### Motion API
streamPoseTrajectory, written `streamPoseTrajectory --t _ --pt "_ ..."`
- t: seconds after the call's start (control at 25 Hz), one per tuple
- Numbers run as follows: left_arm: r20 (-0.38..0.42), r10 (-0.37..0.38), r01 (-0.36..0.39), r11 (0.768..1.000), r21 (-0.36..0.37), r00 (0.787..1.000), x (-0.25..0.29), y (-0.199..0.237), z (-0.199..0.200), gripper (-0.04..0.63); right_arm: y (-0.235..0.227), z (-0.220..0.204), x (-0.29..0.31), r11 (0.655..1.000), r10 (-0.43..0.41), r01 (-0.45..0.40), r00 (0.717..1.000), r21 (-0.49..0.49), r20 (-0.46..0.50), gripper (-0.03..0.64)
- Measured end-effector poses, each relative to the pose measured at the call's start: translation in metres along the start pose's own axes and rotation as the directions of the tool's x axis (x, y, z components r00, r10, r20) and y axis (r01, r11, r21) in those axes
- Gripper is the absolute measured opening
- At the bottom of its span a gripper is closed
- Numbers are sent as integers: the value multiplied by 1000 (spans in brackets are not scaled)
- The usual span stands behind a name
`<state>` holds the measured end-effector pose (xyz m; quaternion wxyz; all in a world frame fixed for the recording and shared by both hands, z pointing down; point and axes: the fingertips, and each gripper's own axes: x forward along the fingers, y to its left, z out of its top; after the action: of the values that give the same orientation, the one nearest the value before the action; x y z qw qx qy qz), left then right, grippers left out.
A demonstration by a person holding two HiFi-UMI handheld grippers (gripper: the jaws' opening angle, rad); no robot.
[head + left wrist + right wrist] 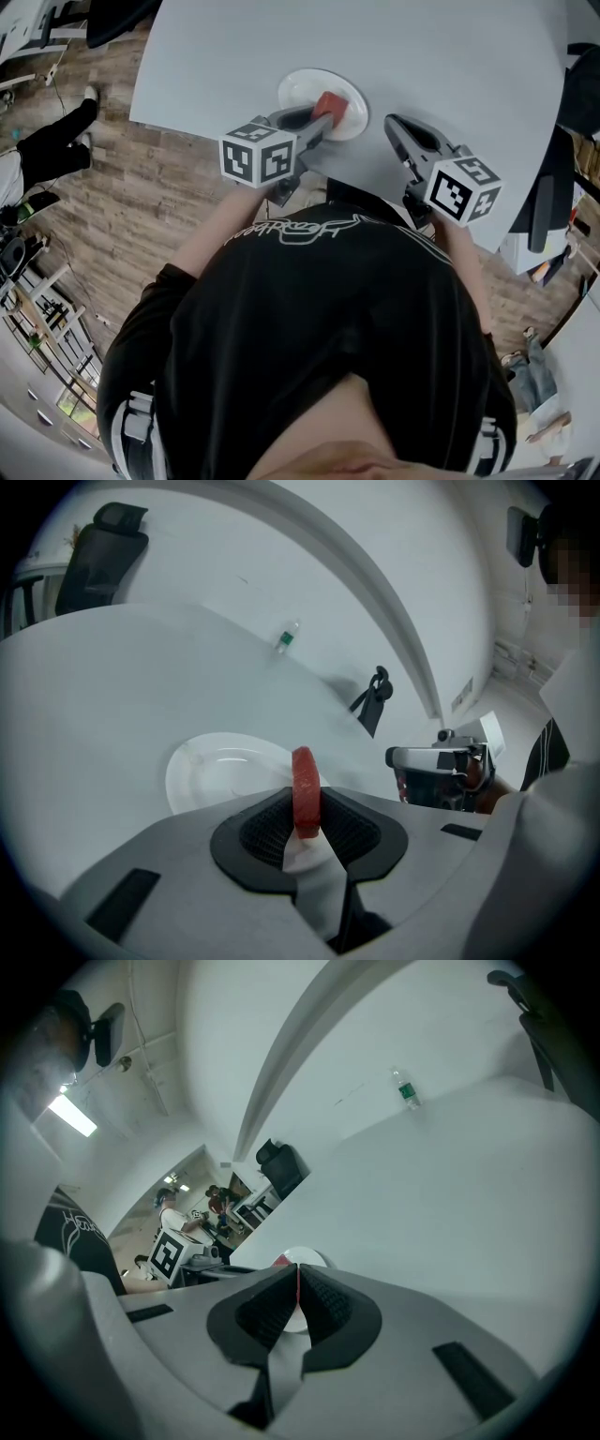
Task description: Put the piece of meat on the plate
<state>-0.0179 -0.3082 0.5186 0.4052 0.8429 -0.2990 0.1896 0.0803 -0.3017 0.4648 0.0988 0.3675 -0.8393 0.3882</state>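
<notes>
The left gripper (307, 822) was clamped on the red piece of meat (305, 771) just over the white plate (202, 766), meat's bottom edge buried between the pads so couldn't tell if it touched, while the right gripper (298, 1290) sat pinched closed and empty nearby.

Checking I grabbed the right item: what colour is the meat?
The meat is red; left gripper view shows it best.

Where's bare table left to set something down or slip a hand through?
Bare: the table beyond the plate, save a far bottle, and its strip left of the plate. Right of the right gripper is free too. Crowded: the near edge, where the left gripper holds the meat over the plate, right gripper close beside.
</notes>
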Motion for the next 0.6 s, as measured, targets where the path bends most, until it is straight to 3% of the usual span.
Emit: streamPoseTrajectory --t 0.6 --pt "1 64 -64 997 39 998 0 10 1 126 -1 -2 2 1000 11 -11 1000 1 -6 12"
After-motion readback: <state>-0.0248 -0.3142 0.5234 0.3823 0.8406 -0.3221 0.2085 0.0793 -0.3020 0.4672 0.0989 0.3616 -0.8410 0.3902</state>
